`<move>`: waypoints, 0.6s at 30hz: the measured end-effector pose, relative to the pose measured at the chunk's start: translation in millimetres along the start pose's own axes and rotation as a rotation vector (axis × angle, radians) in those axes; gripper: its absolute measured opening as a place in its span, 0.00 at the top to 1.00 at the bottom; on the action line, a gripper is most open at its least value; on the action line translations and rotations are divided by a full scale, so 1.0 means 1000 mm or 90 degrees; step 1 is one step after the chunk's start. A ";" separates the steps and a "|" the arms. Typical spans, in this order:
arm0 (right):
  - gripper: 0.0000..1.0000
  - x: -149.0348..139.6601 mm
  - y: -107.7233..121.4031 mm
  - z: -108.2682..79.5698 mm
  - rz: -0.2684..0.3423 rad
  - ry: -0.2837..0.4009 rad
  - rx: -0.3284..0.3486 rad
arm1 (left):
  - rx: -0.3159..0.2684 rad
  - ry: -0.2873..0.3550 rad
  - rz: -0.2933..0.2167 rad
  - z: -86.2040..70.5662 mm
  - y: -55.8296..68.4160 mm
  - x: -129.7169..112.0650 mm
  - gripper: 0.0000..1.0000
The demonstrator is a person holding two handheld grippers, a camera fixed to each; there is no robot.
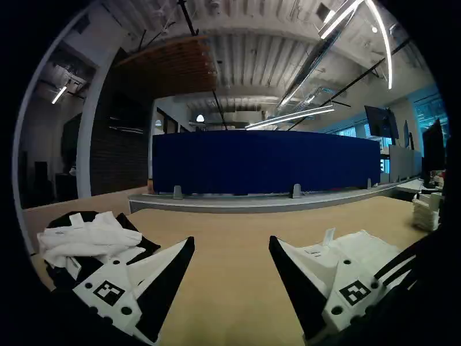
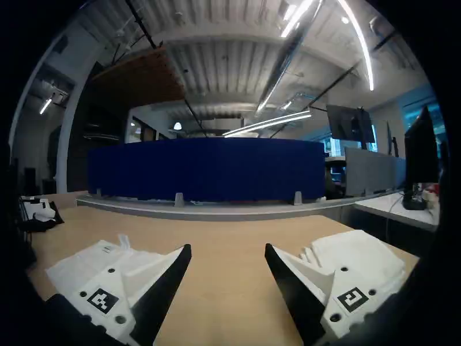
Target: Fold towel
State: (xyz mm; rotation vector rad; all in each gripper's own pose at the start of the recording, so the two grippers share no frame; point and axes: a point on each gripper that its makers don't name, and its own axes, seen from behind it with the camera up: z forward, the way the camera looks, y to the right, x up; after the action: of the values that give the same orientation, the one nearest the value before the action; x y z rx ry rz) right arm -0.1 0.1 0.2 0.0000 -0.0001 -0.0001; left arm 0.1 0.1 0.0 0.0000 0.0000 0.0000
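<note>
Two grippers, fingers spread wide, over a smooth tan wooden table [image 1: 230, 288].
Left gripper [image 1: 230, 239] near a crumpled white towel heap [image 1: 86, 239]; right gripper [image 2: 227, 247] between flat white towels [image 2: 357, 254].

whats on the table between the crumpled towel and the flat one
Nothing: the left gripper view shows bare table between the crumpled towel and the flat towel.

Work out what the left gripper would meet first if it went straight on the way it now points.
Probably the blue partition at the table's far edge; the left gripper's line over bare wood looks free until there. Depth is unclear.
</note>
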 end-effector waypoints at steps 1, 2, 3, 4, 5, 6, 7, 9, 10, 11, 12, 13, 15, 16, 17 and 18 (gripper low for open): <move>0.01 0.000 0.000 0.000 0.000 0.000 0.000 | 0.000 0.000 0.000 0.000 0.000 0.000 0.04; 0.01 0.000 0.000 0.001 0.000 0.000 0.000 | 0.000 0.000 0.000 0.000 0.000 0.001 0.04; 0.01 0.000 0.000 0.001 0.000 0.000 0.000 | 0.000 0.000 0.000 0.000 0.000 0.001 0.04; 0.01 0.000 0.001 0.001 0.000 0.000 0.000 | 0.000 0.000 0.000 0.000 0.000 0.000 0.04; 0.01 0.000 0.001 0.001 0.000 0.000 0.000 | 0.000 0.000 0.000 0.000 0.000 0.000 0.04; 0.01 0.000 0.001 0.001 0.000 0.000 0.000 | 0.000 0.000 0.000 0.000 0.000 0.000 0.04; 0.01 0.000 0.001 0.001 0.000 0.000 0.000 | 0.000 0.000 0.000 0.000 0.000 0.000 0.04; 0.01 0.000 0.001 0.001 0.000 0.000 0.000 | 0.000 0.000 0.000 0.000 0.000 0.000 0.04; 0.01 0.000 0.000 0.001 0.000 0.000 0.000 | 0.000 0.000 0.000 0.000 0.000 0.000 0.04; 0.01 0.000 0.000 0.001 0.000 0.000 0.000 | 0.000 0.000 0.000 0.000 0.000 0.000 0.04; 0.01 0.000 0.000 0.001 0.000 0.000 0.000 | 0.000 0.000 0.000 0.000 0.000 0.000 0.04; 0.01 0.000 0.000 0.001 0.000 0.000 0.000 | 0.000 0.000 0.000 0.000 0.000 0.000 0.04; 0.01 0.000 0.000 0.001 0.000 0.000 0.000 | 0.000 0.000 0.000 0.000 0.000 0.000 0.04; 0.01 0.000 0.000 0.001 0.000 0.000 0.000 | 0.000 0.000 0.000 0.000 0.000 0.000 0.04; 0.01 0.000 0.000 0.001 0.000 0.000 0.000 | 0.000 0.000 0.000 0.000 0.000 0.000 0.04; 0.01 0.000 0.000 0.001 0.000 0.000 0.000 | 0.000 0.000 0.000 0.000 0.000 0.000 0.04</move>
State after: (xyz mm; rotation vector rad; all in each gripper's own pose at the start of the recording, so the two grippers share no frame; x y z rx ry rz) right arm 0.1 0.2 1.1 0.0002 -0.0003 -0.0006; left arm -0.1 0.5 0.2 0.0002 0.0002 -0.0003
